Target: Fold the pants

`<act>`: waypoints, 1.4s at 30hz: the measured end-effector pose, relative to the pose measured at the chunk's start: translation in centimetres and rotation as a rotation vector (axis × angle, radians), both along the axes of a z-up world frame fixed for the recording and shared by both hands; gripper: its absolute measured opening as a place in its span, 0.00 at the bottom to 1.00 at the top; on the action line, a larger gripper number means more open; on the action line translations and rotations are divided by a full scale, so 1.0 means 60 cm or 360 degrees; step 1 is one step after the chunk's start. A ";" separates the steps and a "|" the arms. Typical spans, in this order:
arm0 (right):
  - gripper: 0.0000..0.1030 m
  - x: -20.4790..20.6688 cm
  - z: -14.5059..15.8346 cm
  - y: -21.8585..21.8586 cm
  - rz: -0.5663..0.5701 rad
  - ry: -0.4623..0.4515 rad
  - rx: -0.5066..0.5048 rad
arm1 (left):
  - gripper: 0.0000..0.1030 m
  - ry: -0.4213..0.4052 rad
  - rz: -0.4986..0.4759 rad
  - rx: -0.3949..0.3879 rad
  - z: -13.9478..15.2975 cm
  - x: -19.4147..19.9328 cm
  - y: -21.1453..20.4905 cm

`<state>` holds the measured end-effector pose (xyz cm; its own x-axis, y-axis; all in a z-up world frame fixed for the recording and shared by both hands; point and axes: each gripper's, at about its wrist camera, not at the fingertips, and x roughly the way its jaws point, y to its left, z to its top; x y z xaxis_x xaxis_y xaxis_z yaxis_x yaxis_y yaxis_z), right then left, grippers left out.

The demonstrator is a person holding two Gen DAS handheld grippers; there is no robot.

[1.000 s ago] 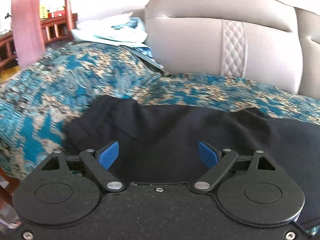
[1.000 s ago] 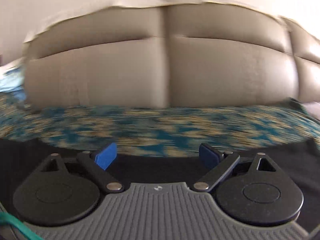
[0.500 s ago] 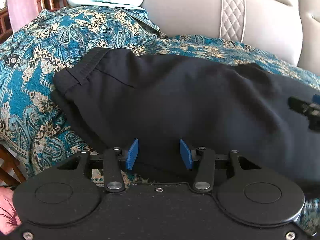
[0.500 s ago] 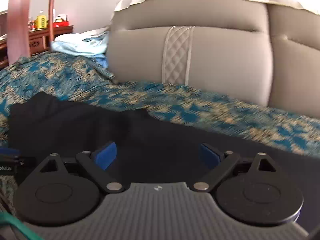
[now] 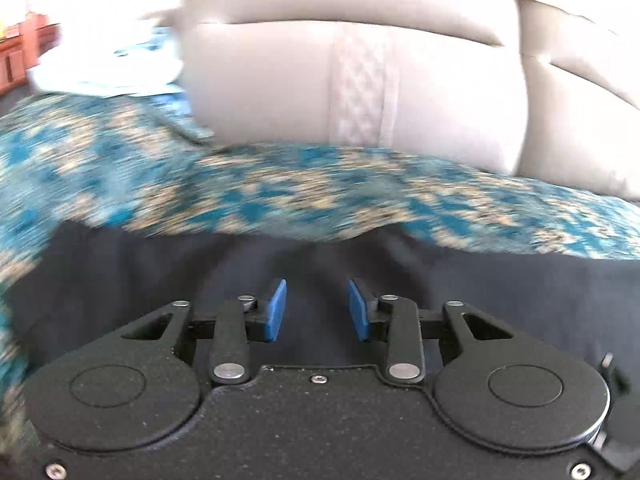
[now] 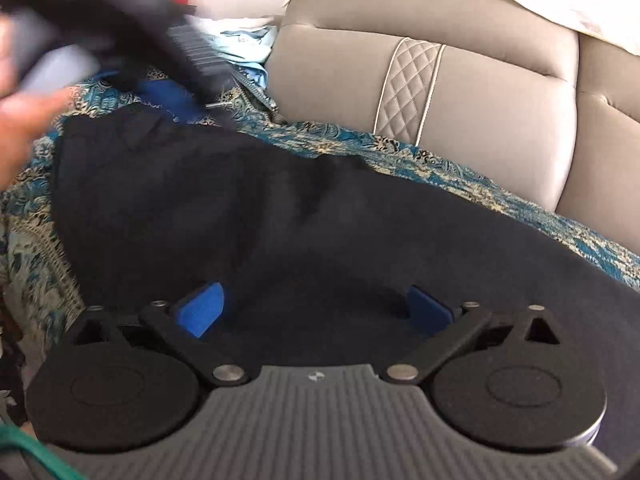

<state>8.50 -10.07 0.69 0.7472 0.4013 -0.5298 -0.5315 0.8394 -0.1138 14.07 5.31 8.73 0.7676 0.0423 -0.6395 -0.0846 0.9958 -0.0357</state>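
Observation:
Black pants [image 6: 280,220] lie spread on a teal paisley bedspread [image 6: 460,168]. In the left wrist view the pants [image 5: 160,276] fill the lower half under my left gripper [image 5: 317,308], whose blue pads stand partly apart with nothing between them. My right gripper [image 6: 316,312] is wide open just above the cloth near its front edge. In the right wrist view the left gripper [image 6: 168,56] shows blurred at the upper left, held by a hand [image 6: 24,120] above the waistband end.
A beige padded headboard [image 6: 460,80] runs behind the bed. Light blue and white folded cloths [image 6: 244,40] lie at the back left. Wooden furniture [image 5: 16,52] stands at the far left.
The left gripper has lifted and tilted up from the pants' front edge, its view now blurred, jaws still partly apart. The right gripper has moved down closer over the pants, staying wide open.

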 end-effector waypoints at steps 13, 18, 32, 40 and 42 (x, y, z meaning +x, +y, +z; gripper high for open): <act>1.00 -0.027 0.002 -0.030 0.0093 0.0028 0.0001 | 0.24 0.0216 -0.0057 0.0164 -0.077 0.208 -0.089; 1.00 -0.024 0.005 -0.039 0.0123 0.0036 0.0000 | 0.25 0.0256 0.0048 0.0095 -0.072 0.240 -0.073; 1.00 -0.031 0.002 -0.036 0.0121 0.0018 -0.0005 | 0.44 0.0080 -0.0083 -0.0059 -0.036 0.028 0.017; 1.00 -0.032 0.000 -0.033 0.0120 0.0000 -0.0007 | 0.57 -0.0059 -0.0138 -0.0151 0.010 -0.034 0.033; 1.00 -0.033 -0.002 -0.031 0.0119 -0.0007 -0.0005 | 0.59 -0.0074 -0.0151 -0.0151 0.018 -0.033 0.031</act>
